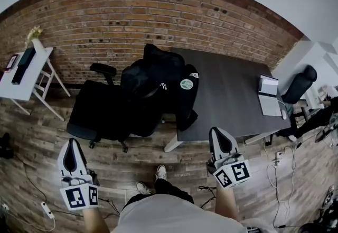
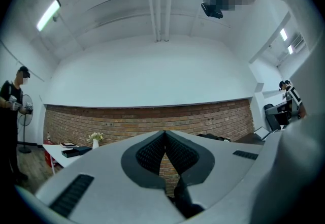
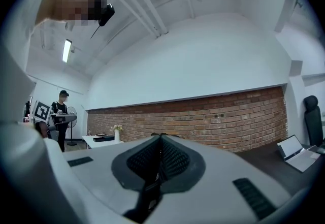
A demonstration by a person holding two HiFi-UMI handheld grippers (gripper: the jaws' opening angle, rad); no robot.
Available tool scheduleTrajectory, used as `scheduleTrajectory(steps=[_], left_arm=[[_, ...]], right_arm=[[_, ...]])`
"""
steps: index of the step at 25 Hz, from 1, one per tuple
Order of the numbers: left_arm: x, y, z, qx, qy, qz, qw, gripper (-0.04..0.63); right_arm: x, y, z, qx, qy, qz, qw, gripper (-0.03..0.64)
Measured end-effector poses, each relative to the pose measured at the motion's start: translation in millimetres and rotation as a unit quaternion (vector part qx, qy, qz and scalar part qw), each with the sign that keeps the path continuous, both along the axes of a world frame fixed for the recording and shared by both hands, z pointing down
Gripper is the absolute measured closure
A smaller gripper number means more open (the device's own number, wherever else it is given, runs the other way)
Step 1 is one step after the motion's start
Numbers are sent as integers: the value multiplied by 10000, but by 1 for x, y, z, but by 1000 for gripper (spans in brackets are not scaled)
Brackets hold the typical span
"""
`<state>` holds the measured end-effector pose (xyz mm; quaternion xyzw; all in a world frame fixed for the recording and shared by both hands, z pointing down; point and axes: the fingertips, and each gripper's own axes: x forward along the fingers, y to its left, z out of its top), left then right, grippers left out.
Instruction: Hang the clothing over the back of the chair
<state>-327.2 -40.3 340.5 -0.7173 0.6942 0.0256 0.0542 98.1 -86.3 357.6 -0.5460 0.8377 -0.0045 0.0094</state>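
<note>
Brick-walled office: clothing (image 1: 158, 81) across chair (image 1: 95, 113) back toward desk (image 1: 232, 89), long axis sideways; left gripper (image 1: 71, 145) and right gripper (image 1: 218, 132) jaws together.

Head view down — others toward wall (image 3: 228, 116)

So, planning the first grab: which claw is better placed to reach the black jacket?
Right, probably. The right claw is close to where the black jacket hangs off the desk; the left claw faces the office chair seat, farther off. Both shut, empty.
</note>
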Motion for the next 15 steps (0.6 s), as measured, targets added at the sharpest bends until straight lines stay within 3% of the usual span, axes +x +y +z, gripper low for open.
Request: scheduleTrajectory(steps=[15], left_arm=[[-11, 9, 9, -81, 38, 66, 9999, 572]], right_arm=[[-21, 5, 4, -59, 74, 6, 10000, 598]])
